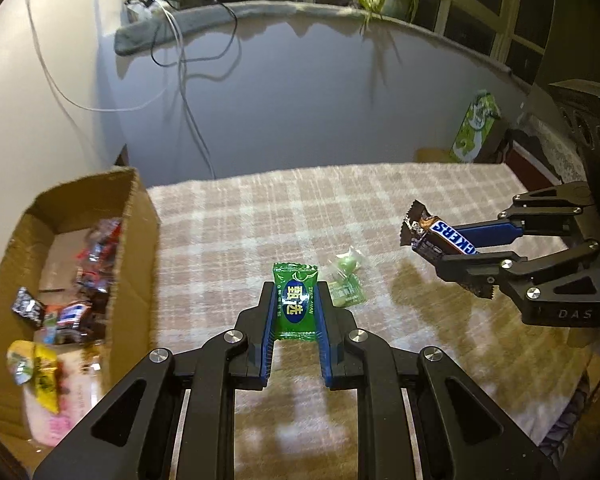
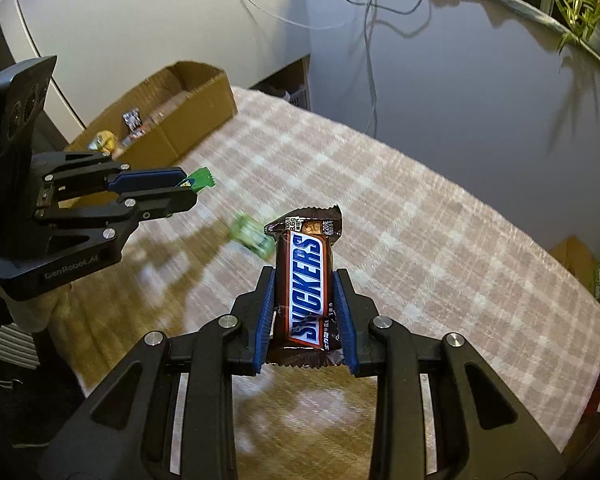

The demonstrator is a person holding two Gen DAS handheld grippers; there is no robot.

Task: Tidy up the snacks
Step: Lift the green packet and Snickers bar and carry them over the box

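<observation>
Over the checked cloth, both grippers are carrying snacks clear of the table. Left gripper is clenching a green candy between its blue pads, the wrapper standing upright with its crimped top poking past the tips. From the right wrist view the same candy is peeking out of that gripper, off to the left. Right gripper is squeezing a Snickers bar lengthwise, pads pressing on both long sides, the sealed end jutting out ahead of the fingers. Seen from the left wrist, the bar is sticking out of the right gripper at the frame's right. Down on the cloth, another pale green candy is lying loose, just beside the left gripper's tips. At the table's left edge a cardboard box is sitting open, with mixed wrapped sweets already lying inside.
</observation>
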